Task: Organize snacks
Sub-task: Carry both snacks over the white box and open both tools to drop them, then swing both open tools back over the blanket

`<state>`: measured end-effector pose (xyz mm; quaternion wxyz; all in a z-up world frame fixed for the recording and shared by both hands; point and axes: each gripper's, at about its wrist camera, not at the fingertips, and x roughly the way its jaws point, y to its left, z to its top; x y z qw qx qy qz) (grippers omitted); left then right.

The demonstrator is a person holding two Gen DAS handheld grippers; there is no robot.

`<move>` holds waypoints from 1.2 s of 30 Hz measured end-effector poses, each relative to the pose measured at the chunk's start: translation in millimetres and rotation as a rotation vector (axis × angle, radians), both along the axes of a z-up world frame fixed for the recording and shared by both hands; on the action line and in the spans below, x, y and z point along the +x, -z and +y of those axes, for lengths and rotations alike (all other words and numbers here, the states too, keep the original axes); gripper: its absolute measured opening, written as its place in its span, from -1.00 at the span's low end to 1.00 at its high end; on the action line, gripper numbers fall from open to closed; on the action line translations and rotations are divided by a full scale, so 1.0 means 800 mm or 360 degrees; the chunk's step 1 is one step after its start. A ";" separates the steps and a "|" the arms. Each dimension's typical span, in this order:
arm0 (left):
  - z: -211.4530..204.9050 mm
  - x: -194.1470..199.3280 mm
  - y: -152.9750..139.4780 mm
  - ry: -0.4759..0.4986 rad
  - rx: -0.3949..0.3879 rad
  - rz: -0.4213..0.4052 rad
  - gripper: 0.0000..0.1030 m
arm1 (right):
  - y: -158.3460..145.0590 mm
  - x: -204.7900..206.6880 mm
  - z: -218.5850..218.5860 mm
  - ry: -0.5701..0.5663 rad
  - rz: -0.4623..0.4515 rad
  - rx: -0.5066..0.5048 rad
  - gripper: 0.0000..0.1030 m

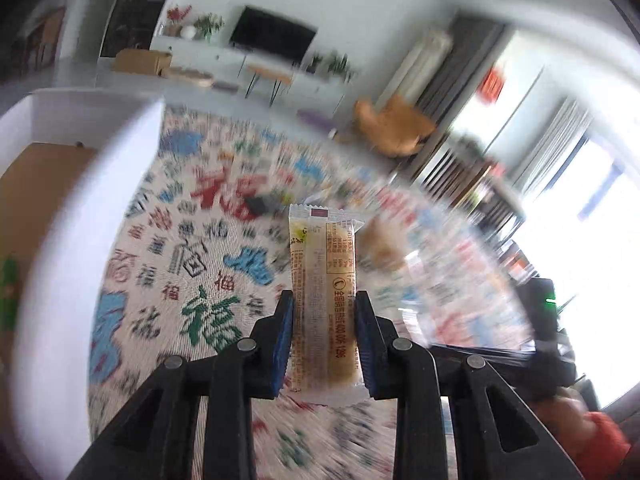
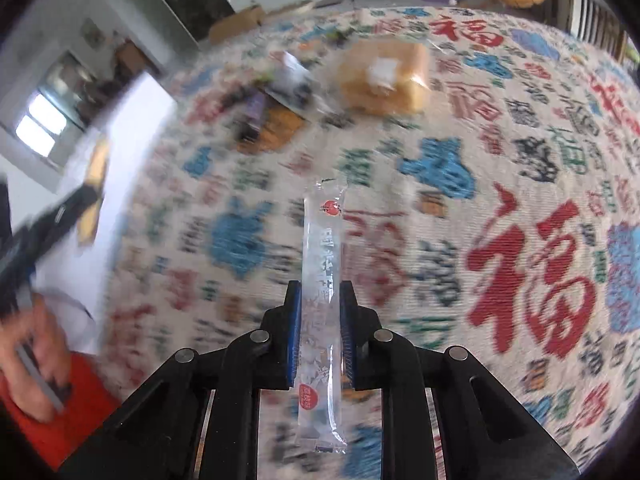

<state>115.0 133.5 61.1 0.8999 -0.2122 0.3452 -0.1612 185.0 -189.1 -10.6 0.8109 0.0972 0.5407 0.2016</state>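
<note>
Yellow bar (image 1: 322, 300): wrapped, pinched across its width in the left tool (image 1: 323, 320), long axis in line with the fingers, sealed end pointing forward and away. Carried clear of the cloth (image 1: 192, 264); no contact with the table below.

White bin (image 1: 72, 208): close on the left of that bar, rim curving past the left side of the left wrist view. Brown item visible inside; nature not determinable. Judged the likely drop point, lying left of the left tool, with the bar needing to cross the rim lengthwise or tip end-down.

Clear stick (image 2: 322, 304): slim transparent packet with red marks, clamped across its narrow width in the right tool (image 2: 320, 312), long axis again along the fingers, tip forward. Held above the cloth, mid-table.

From the right wrist view, bin (image 2: 132, 128) at the left edge of the table, well apart from the stick. Left tool judged nearer to it.

Remaining on the table toward the far edge: bread pack (image 2: 384, 76) and a blurred pile of small packets (image 2: 276, 108) just beside it. Heavy motion blur in both views; finer detail not readable.
</note>
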 end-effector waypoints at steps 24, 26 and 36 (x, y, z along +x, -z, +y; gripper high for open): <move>0.226 -0.135 -0.027 -0.0901 0.0287 0.0092 0.49 | -0.149 -0.032 0.323 -0.0590 -0.0339 0.0453 0.25; 0.180 -0.122 -0.025 -0.0747 0.0252 0.0084 0.55 | -0.108 -0.032 0.268 -0.0487 -0.0507 0.0093 0.25; -0.107 -0.028 0.047 0.0079 0.0349 0.0198 0.93 | 0.040 -0.020 -0.013 0.0202 -0.0536 -0.0760 0.24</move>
